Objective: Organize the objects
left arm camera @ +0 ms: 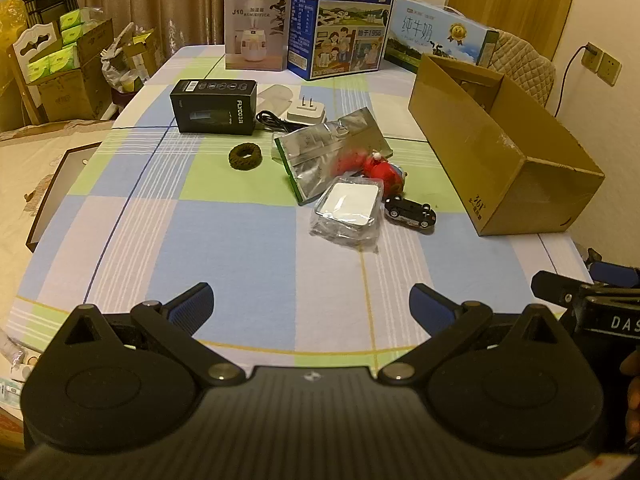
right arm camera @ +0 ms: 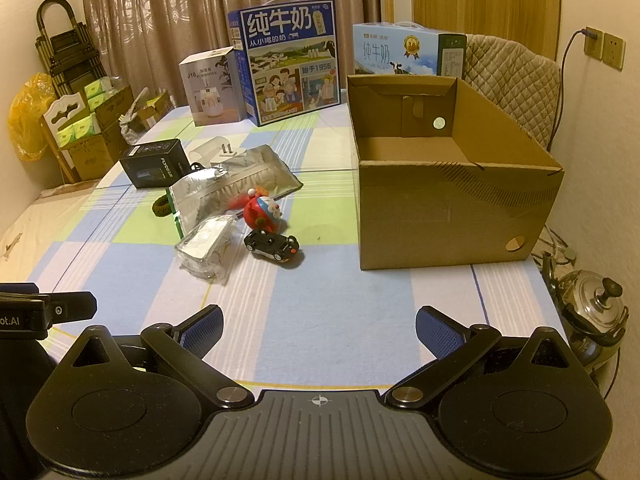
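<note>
Loose items lie mid-table on a checked cloth: a black toy car (left arm camera: 410,211) (right arm camera: 273,245) on its side, a red round toy (left arm camera: 382,170) (right arm camera: 262,213), a white square item in clear wrap (left arm camera: 348,212) (right arm camera: 206,246), a silver foil bag (left arm camera: 328,148) (right arm camera: 232,188), a dark hair tie (left arm camera: 245,156), a black box (left arm camera: 214,106) (right arm camera: 154,163) and a white plug (left arm camera: 306,112). An open, empty cardboard box (left arm camera: 500,148) (right arm camera: 452,184) stands at the right. My left gripper (left arm camera: 312,308) and right gripper (right arm camera: 320,330) hover open near the table's front edge, holding nothing.
Milk cartons (left arm camera: 342,20) (right arm camera: 286,60) and a humidifier box (left arm camera: 256,30) line the far edge. A quilted chair (right arm camera: 516,84) stands behind the cardboard box. A metal kettle (right arm camera: 596,308) sits off the right edge. Stacked boxes (left arm camera: 68,68) stand at the left.
</note>
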`<state>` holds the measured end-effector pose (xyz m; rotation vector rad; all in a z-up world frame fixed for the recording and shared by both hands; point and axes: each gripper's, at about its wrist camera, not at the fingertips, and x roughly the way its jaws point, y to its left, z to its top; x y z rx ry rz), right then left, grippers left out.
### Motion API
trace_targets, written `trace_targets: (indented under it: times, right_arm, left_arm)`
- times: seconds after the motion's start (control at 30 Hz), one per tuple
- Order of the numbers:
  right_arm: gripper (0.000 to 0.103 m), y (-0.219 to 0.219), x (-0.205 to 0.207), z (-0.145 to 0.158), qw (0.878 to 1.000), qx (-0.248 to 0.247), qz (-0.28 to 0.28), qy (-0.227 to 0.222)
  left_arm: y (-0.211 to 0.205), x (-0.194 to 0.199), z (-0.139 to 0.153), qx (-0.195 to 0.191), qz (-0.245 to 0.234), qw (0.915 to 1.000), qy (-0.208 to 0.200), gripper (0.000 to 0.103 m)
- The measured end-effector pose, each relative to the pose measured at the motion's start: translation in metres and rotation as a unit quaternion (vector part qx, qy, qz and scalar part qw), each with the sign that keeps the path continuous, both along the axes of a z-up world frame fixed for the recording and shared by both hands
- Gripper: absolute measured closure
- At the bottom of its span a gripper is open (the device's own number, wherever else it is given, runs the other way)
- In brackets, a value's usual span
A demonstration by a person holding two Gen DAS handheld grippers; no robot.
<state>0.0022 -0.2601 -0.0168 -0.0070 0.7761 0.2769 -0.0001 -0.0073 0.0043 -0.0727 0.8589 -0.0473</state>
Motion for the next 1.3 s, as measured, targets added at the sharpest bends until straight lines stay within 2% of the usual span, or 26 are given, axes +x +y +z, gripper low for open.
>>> trace_targets:
  times: [0.47, 0.9, 1.3]
  right_arm:
    - [0.003, -0.001, 0.000, -0.001, 1.000, 0.001, 0.000, 0.001]
    - [0.003, 0.003, 0.003, -0.002, 1.000, 0.001, 0.009, 0.002]
    - [0.003, 0.009, 0.011, 0.004, 1.000, -0.002, 0.023, -0.001]
  left_arm:
    - [-0.001, 0.001, 0.000, -0.003, -0.004, 1.0000, 0.000, 0.001]
    - [0.006, 0.009, 0.002, -0.030, -0.019, 0.9994, 0.002, 0.001]
    - [0.004, 0.023, 0.006, -0.013, -0.043, 0.9989, -0.011, 0.001]
